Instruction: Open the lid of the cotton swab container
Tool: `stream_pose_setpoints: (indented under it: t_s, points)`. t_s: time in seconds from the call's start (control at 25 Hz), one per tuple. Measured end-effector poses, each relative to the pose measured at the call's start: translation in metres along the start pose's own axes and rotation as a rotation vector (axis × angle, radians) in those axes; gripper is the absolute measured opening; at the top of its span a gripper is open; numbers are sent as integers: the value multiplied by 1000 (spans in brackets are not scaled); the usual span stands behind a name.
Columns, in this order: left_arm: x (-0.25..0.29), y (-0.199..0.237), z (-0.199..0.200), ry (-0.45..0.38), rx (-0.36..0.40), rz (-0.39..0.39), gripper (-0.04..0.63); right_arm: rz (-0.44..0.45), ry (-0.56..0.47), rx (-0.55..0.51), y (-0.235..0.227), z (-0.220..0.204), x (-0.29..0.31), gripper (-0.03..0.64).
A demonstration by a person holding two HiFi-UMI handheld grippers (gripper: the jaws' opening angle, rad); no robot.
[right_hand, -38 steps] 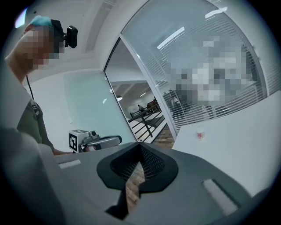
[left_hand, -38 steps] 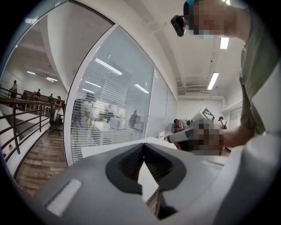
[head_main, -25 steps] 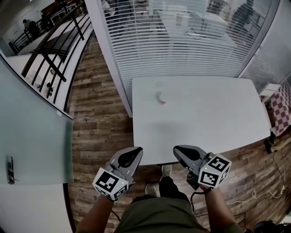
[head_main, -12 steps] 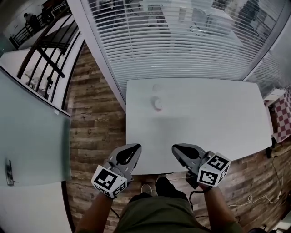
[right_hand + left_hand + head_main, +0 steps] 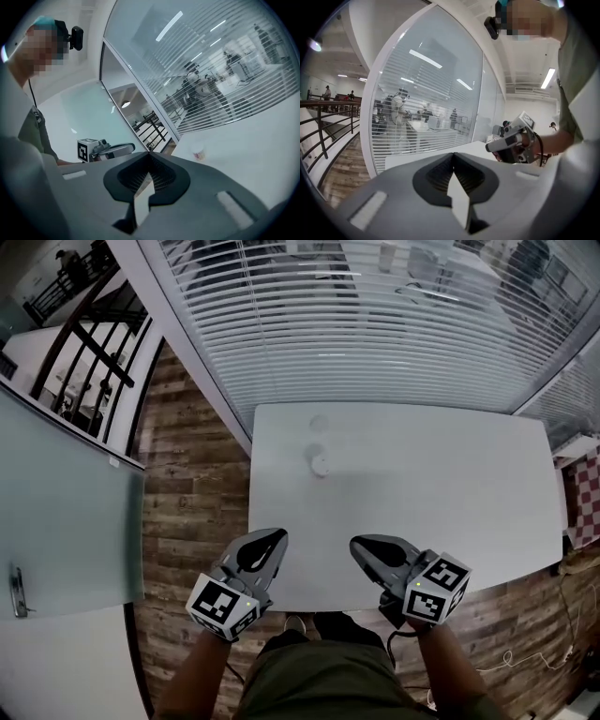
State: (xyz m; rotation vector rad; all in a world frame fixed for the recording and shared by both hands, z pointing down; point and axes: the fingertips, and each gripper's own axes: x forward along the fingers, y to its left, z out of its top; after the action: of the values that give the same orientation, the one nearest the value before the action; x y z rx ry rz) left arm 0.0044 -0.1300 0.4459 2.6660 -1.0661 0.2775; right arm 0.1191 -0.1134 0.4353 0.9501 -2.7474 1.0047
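The cotton swab container (image 5: 321, 463), a small white round tub with a lid on top, stands on the white table (image 5: 441, 493) toward its far left. In the right gripper view the container (image 5: 199, 153) shows a reddish label. My left gripper (image 5: 279, 535) hangs over the table's near edge, shut and empty, well short of the container. My right gripper (image 5: 355, 545) is beside it, also shut with nothing in it. In each gripper view the jaws meet at the tip, left gripper (image 5: 453, 153) and right gripper (image 5: 149, 152).
A glass wall with slatted blinds (image 5: 375, 324) runs right behind the table. A frosted glass door (image 5: 66, 521) stands at the left over wooden floor (image 5: 192, 512). A faint round thing (image 5: 320, 424) lies on the table beyond the container.
Both grippers have come forward from over the floor to the table's near edge, still shut. The table and container now sit nearer to them in the head view.
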Motion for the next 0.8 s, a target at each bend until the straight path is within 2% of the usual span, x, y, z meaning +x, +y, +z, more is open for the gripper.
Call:
stream_pose_setpoints:
  t_s: [0.28,0.64,0.8]
  points:
    - [27,14,-16,42,-16,42,8,26,21,21,-29,5,8,9]
    - [60,32,-47,101,20,53,10,29,41,52,-52,-2,10,9]
    - [77,46,-62,134,65,39,65,25,46,67,-58,-10,8,9]
